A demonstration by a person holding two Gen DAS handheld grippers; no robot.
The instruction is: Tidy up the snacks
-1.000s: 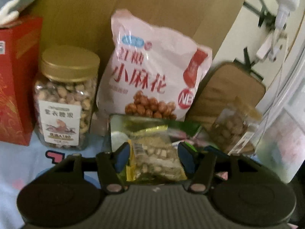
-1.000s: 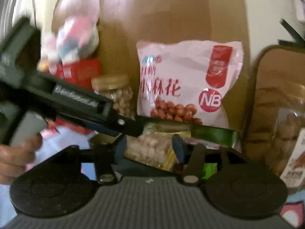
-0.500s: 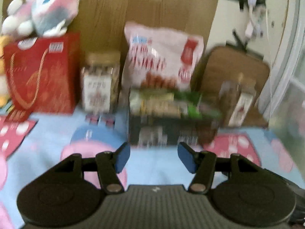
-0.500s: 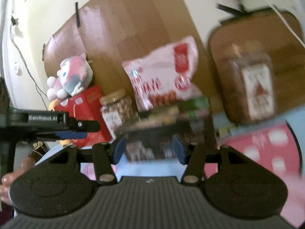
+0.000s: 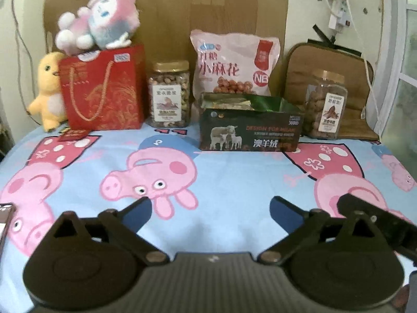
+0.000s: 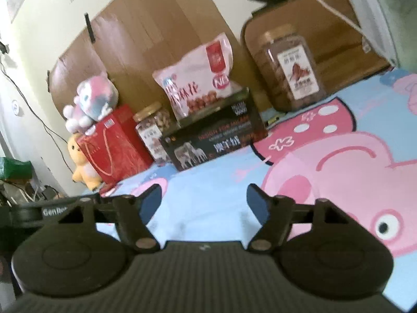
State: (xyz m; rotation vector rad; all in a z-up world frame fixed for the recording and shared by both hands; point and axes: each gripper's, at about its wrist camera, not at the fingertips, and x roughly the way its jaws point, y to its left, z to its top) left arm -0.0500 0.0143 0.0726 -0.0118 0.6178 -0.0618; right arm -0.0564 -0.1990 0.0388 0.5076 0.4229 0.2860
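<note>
Snacks sit lined up along the back of the desk (image 5: 234, 182), which wears a blue cloth printed with pink cartoon pigs. Left tool (image 5: 210, 206) is spread wide, jaws just opened further, nothing between them but bare cloth. Right tool (image 6: 203, 197) also stands open, its jaws just widened too, and it grips nothing.

Look at the dark box (image 5: 250, 133) with the sheep picture: it rests on the cloth near the back, lid open, green and gold snack packets (image 5: 234, 103) showing inside. Directly behind it leans the big pink snack bag (image 5: 234, 65), propped against brown cardboard (image 5: 208, 5). Just left of the box stands a gold-lidded nut jar (image 5: 169, 94), upright. Off to the box's right, a second jar (image 5: 325, 104) stands upright in front of a tan cushion (image 5: 325, 60).

Further left, a red gift bag (image 5: 104, 91) carries a pink and grey plush toy (image 5: 101, 23) on top, with a yellow plush chick (image 5: 49, 91) tucked beside it. Both tools hang well back from the whole row, over open cloth.
</note>
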